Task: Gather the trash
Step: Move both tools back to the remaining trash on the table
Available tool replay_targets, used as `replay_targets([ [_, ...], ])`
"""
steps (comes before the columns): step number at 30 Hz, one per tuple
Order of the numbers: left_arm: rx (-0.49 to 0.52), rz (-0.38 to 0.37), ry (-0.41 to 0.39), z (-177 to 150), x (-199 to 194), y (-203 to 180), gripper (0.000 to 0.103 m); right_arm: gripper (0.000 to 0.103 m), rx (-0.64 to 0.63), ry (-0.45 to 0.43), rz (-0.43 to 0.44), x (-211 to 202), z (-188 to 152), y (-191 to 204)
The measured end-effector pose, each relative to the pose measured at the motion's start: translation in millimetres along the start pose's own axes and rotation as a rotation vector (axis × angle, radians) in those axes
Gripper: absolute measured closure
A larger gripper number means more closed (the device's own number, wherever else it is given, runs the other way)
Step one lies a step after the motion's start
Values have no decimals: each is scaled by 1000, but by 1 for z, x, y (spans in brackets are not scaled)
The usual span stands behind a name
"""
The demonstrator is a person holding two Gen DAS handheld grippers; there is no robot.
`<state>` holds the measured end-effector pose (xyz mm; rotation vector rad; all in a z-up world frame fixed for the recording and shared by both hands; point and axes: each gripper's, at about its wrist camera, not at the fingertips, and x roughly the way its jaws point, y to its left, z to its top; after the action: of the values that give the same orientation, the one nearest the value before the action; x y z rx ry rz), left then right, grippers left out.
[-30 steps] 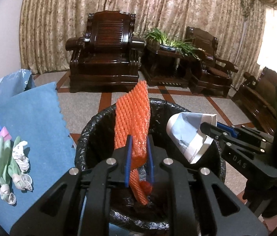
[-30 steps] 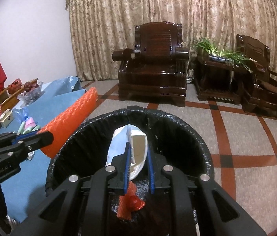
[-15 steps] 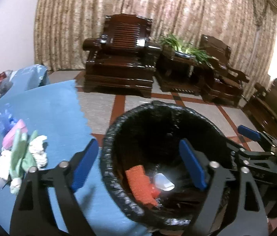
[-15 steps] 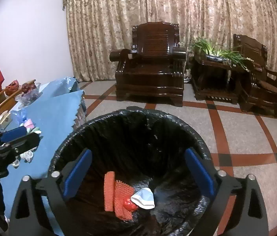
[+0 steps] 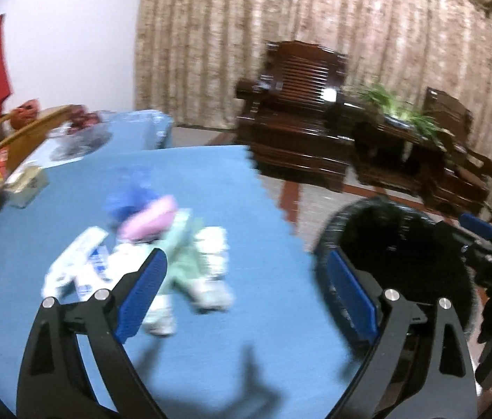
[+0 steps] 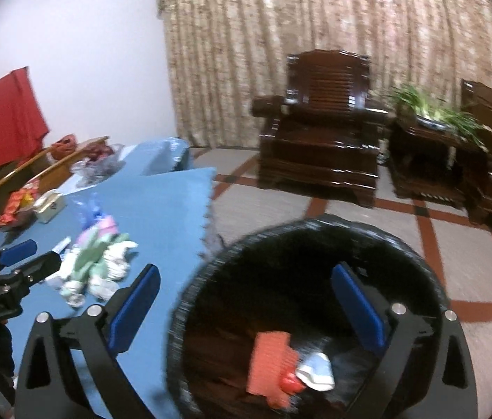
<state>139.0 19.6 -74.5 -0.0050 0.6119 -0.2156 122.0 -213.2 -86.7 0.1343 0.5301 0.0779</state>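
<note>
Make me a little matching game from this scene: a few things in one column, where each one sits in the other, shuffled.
Things:
1. orange foam net
2. pile of wrappers
3. potted plant
4. right tongs

Places:
a. on the blue tablecloth
b. above the bin, open
c. inside the black-lined bin
d. on the dark wooden side table

Pairs: 1-c, 2-a, 3-d, 4-b

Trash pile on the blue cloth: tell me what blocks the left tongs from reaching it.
Nothing visible does. The left tongs are open above the cloth, with the trash pile just ahead by their left finger. The bin sits off to the right.
</note>
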Motion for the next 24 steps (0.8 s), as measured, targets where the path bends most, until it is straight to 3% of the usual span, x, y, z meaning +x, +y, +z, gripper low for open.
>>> replay_targets([
  [9,-87,156,-25,1,-13,73,13,6,-83,-5,136,36,16,70],
  [17,-114,209,-9,-9,0,102,13,7,-113,13,194,71,18,109],
  [24,-125,226,15,-20,17,115,13,14,-119,72,206,108,10,127],
])
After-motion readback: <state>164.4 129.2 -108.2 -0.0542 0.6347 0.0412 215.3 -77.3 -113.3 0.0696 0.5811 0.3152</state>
